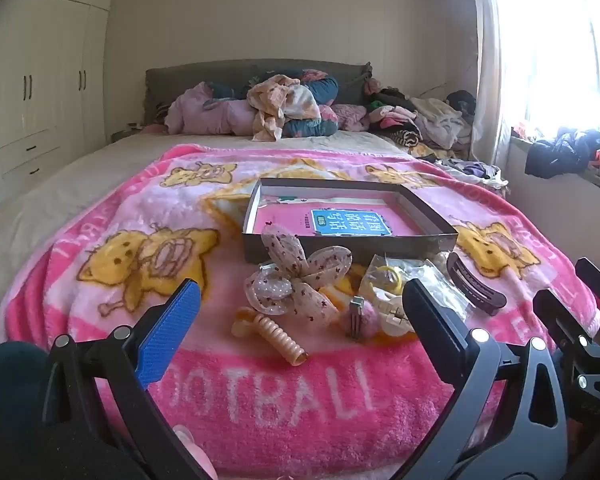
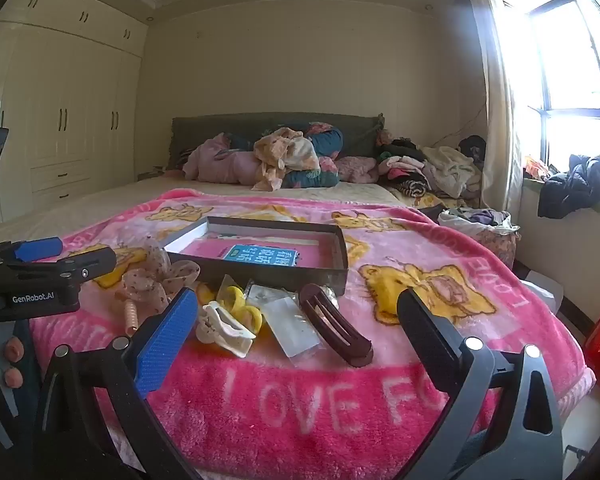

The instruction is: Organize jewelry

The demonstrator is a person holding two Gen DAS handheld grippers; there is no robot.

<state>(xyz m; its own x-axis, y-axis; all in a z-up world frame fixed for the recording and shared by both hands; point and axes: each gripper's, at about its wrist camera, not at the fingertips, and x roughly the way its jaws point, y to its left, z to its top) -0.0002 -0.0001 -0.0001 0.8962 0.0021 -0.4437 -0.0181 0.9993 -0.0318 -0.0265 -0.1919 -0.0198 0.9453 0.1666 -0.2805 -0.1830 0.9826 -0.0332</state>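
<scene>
Nearest the cameras, the left gripper (image 1: 300,312) and the right gripper (image 2: 298,318) both hovered low over the foot of the bed with their jaws spread wide and nothing between them.

Just beyond the jaws, the hair accessories lay loose on the fuzzy pink cartoon-print blanket (image 1: 100,216). From the left view's side these were a peach spiral plastic hair coil (image 1: 282,340), a beige spotted fabric bow (image 1: 296,276), a small pink felt clip (image 1: 360,320), a cream plastic claw clip (image 2: 224,328), yellow hair ties in a clear plastic bag (image 2: 238,304) and a dark brown slotted plastic hair clip (image 2: 338,330). They sat close together, some touching or overlapping.

Behind that cluster stood the shallow dark grey cardboard box (image 1: 436,216), open, its near wall just beside the bow. Inside it showed only a pink booklet with a teal label (image 1: 350,220); no accessory appeared to be in it.

Judged from this, the sorting had not begun: every piece was left to be picked up and placed, presumably into the box.

Farther off, piled clothes (image 1: 284,108) lay against the headboard.
</scene>
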